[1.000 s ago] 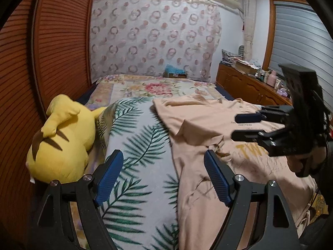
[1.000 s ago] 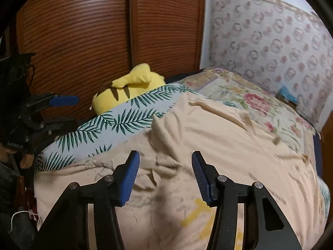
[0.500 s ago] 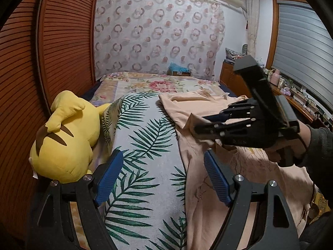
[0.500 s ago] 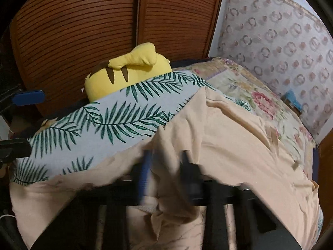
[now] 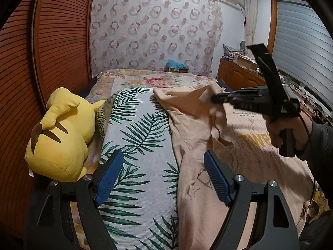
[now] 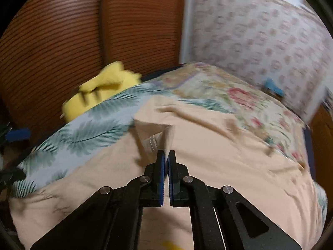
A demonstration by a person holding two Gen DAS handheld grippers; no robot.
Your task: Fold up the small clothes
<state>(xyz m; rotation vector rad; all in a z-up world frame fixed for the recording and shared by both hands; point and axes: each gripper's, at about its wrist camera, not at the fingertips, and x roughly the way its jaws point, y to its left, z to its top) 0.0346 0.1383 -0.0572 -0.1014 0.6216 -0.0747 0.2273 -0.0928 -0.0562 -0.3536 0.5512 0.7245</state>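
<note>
Peach T-shirt (image 5: 208, 129) lies spread on the bed (image 5: 135, 137). Right gripper (image 6: 166, 156), open half a sec ago, is now clenched on a lifted fabric edge: fold starting. Left gripper (image 5: 162, 175) released, hovering w/ shirt beside its right finger.

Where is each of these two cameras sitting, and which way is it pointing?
Left wrist: rides the open left gripper, looking along the bed past the peach shirt to the curtain; the person's right hand holding the right gripper shows.
Right wrist: rides the right gripper, its fingers shut on a shirt fold, facing the wooden doors.
Shared: shirt, yellow plush, palm-leaf cover.
</note>
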